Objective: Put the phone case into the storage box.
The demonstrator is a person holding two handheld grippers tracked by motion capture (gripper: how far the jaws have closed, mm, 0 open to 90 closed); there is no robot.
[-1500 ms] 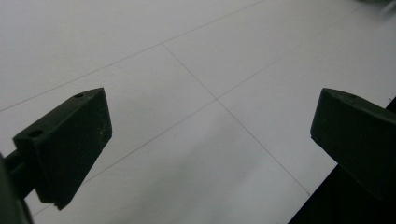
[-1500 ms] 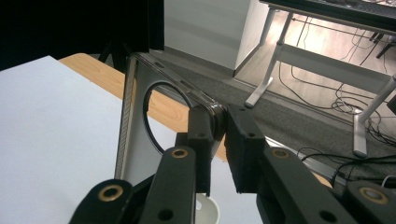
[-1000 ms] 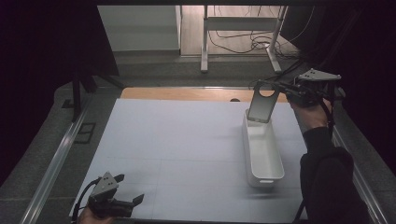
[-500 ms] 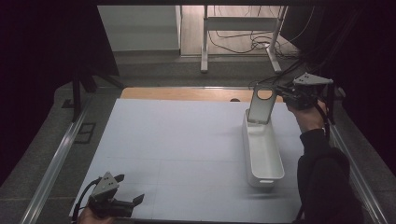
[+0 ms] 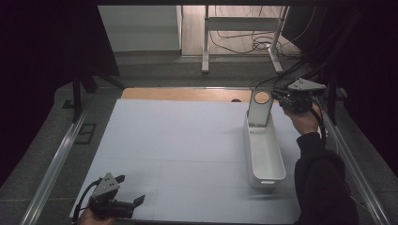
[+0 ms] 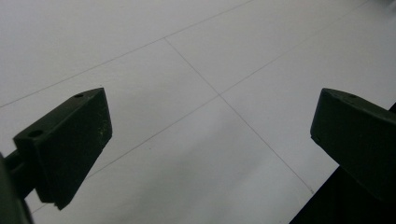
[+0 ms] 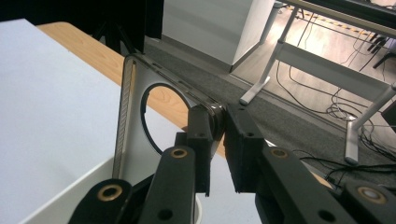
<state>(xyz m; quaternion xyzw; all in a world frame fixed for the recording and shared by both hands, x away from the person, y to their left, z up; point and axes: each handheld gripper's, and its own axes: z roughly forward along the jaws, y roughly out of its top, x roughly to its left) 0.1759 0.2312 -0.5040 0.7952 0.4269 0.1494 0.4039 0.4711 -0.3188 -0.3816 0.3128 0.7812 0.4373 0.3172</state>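
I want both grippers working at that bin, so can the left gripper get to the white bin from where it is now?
Probably yes. The left gripper is open over bare table, and nothing lies between it and the white bin. The right gripper holds a phone case at the bin's far end, leaving its near end free.

The right gripper (image 5: 277, 96) sits at about two o'clock in the high view, its jaws clamped tight, hand and dark sleeve reaching up from five o'clock. The left gripper (image 5: 133, 202) rests at seven o'clock, jaws spread wide.
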